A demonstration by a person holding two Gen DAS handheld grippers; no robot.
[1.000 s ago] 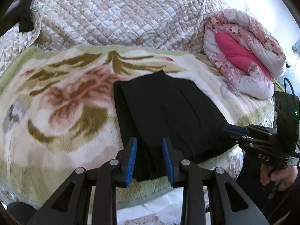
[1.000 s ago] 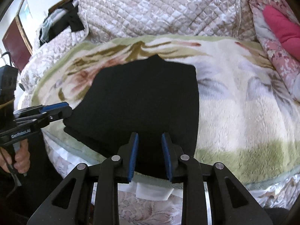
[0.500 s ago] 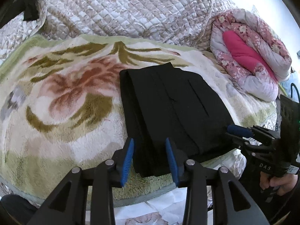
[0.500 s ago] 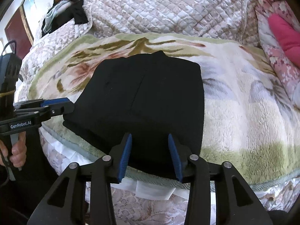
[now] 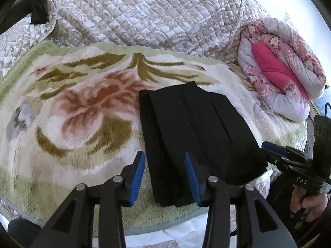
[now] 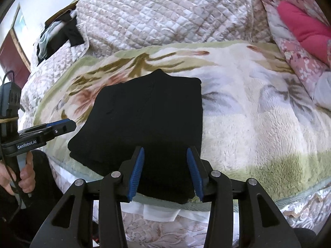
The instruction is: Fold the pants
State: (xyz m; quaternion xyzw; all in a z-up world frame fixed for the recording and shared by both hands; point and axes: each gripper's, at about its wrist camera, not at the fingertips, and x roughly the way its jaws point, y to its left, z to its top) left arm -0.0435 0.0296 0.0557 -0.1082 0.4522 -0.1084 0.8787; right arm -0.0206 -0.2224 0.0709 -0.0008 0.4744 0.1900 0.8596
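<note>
The black pants (image 5: pixel 192 130) lie folded into a compact rectangle on the floral fleece blanket (image 5: pixel 72 113) near the bed's front edge. They also show in the right wrist view (image 6: pixel 149 119). My left gripper (image 5: pixel 165 177) is open and empty, its blue pads straddling the near left corner of the pants from above. My right gripper (image 6: pixel 164 172) is open and empty over the near edge of the pants. Each gripper shows in the other's view: the right one (image 5: pixel 275 150) at the pants' right corner, the left one (image 6: pixel 60 127) at their left side.
A quilted beige bedspread (image 5: pixel 155 16) rises behind the blanket. A rolled pink floral quilt (image 5: pixel 283 72) lies at the right. Dark clothes (image 6: pixel 60 33) are heaped at the far left. The bed edge with white sheet (image 6: pixel 161 210) runs just below the grippers.
Both grippers' jaws have opened wider. Both cameras have drawn slightly closer to the folded pants, which have not moved.
</note>
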